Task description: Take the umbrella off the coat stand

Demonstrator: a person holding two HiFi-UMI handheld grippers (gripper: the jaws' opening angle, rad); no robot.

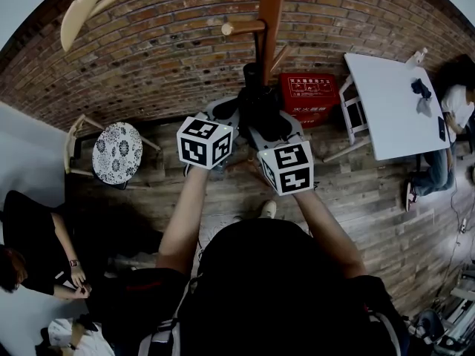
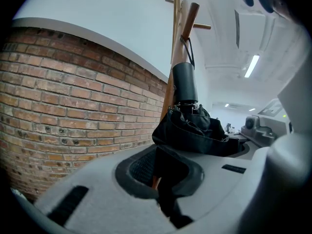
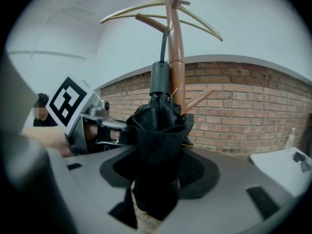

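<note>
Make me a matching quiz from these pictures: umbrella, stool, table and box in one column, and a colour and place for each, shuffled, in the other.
Things:
1. umbrella
2. stool
3. table
4. box

Descriptions:
A. red, against the brick wall
B. black, hanging from the coat stand
C. white, at the right of the head view
D. flower-patterned round seat, at the left of the head view

Pairs: 1-B, 2-D, 3-C, 4-A.
</note>
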